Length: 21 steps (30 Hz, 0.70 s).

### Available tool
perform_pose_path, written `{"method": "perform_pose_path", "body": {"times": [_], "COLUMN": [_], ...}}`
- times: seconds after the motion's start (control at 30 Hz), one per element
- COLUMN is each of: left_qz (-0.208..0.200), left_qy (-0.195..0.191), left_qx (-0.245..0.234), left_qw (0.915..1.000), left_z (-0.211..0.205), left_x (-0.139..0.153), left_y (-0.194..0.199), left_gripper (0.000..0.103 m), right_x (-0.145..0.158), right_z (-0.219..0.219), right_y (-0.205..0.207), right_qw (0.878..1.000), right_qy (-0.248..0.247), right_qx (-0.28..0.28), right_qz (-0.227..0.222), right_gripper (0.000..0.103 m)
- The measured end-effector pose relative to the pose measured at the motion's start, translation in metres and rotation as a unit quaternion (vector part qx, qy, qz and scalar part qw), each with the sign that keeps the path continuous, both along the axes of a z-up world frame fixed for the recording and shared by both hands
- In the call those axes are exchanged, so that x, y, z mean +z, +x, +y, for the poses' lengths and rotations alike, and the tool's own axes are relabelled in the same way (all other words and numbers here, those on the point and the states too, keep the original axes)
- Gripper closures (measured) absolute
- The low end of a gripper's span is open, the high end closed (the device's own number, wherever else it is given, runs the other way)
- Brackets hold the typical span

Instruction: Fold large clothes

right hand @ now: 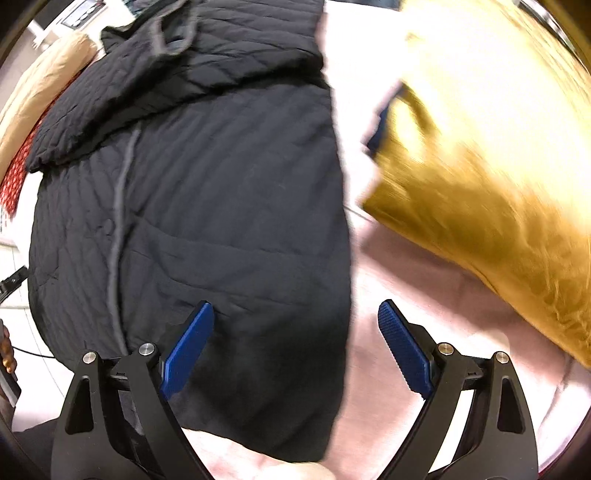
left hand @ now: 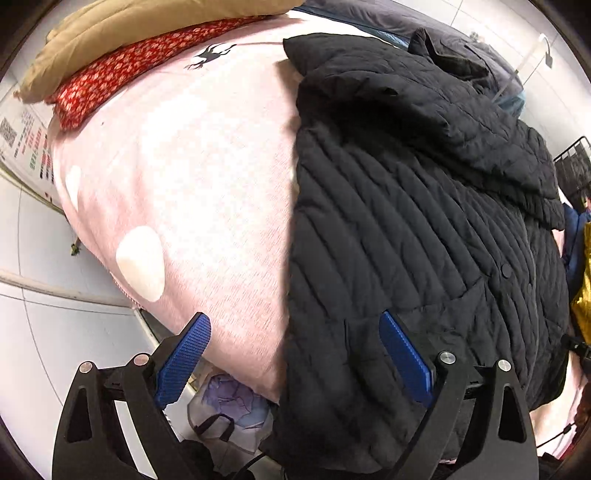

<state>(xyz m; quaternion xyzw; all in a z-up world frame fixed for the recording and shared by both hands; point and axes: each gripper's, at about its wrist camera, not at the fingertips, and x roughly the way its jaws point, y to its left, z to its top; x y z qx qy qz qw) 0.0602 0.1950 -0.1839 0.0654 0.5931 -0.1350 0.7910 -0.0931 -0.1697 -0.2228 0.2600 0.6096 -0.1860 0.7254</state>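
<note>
- Both views look steeply down on a bed covered in a pale pink blanket with white spots, and the black quilted padded jacket lies spread across it.
- The jacket's hem reaches the bed's near edge; its collar end lies toward the far edge, with a sleeve folded over the upper body.
- The left gripper hangs over the jacket's side edge, jaws wide open: one blue pad above the pink blanket, the other above the black quilting, nothing held.
- The right gripper hangs over the jacket's other side edge, jaws spread wide too and gripping nothing: one pad above the jacket, the other above bare pink blanket.
- A shiny golden-yellow cushion, blurred in the right wrist view, lies on the blanket just beside the jacket.
- At the bed's far corner sit a red floral-print pillow and a tan padded cushion on top of it.
</note>
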Motion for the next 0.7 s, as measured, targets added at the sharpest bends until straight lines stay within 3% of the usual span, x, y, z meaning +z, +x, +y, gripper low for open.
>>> {"method": "perform_pose_path", "body": {"times": [0.17,0.37,0.7], "left_qz": [0.022,0.061,0.094], "left_qy": [0.008,-0.002,-0.045], "left_qx": [-0.031,-0.074,-0.061], "left_qw": [0.9993,0.9954,0.9927], "left_z": [-0.01,-0.032,-0.008], "left_x": [-0.018,-0.04,-0.046], "left_y": [-0.014,-0.025,-0.016], "left_gripper": [0.013,0.014,0.026], "right_x": [-0.019,-0.032,-0.032], "right_z": [-0.01,0.009,0.028], "right_y": [-0.027,-0.035,-0.034], "right_qw": [0.999,0.999,0.997], "right_qy": [0.044,0.05,0.073], "right_qx": [-0.03,0.009,0.034], "right_qz": [0.002,0.006,-0.019], "right_gripper": [0.013,0.013,0.013]}}
